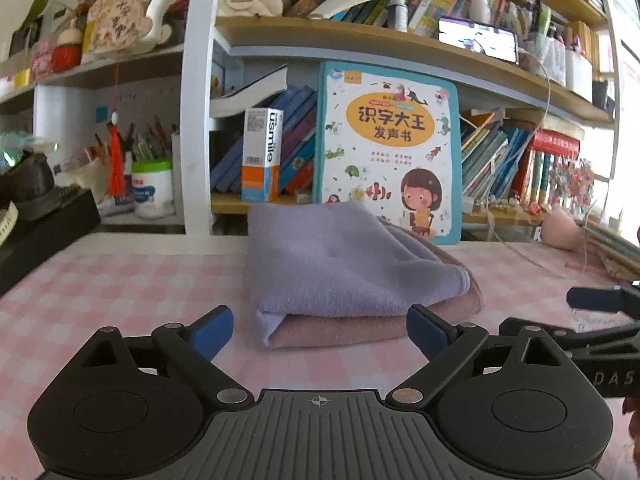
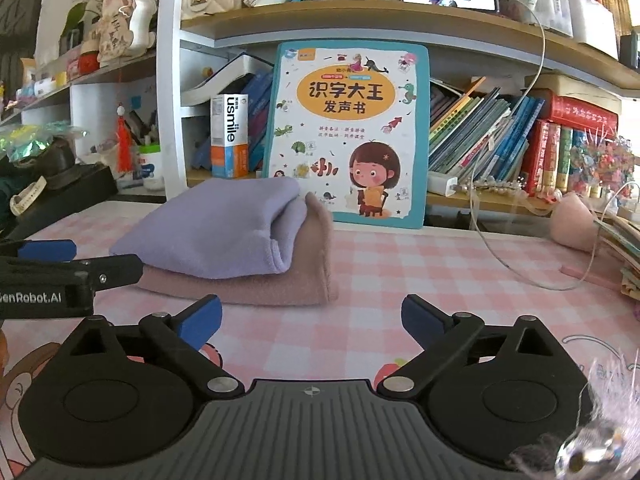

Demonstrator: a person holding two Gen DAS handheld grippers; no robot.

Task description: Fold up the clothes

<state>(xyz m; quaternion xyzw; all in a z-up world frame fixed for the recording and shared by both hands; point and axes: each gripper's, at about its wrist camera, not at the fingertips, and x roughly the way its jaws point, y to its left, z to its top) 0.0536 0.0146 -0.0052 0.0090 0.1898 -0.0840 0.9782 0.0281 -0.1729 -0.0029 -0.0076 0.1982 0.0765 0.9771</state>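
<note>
Both sets of fingers spread wide, gripping nothing: left gripper point(image 1: 320, 334), right gripper point(image 2: 311, 324), low over the checked tabletop point(image 2: 400, 272). Just ahead of the left fingers, ahead-left of the right: purple cloth point(image 1: 332, 260) stacked squarely on pink cloth point(image 1: 360, 326), seemingly folded and released. Beyond, picture book point(image 2: 348, 128) leaning against shelf.

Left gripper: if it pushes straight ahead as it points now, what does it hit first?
Most likely the folded clothes: the left gripper, jaws open and empty, points at the near edge of the purple cloth lying on the pink cloth. The gap between looks free.
</note>
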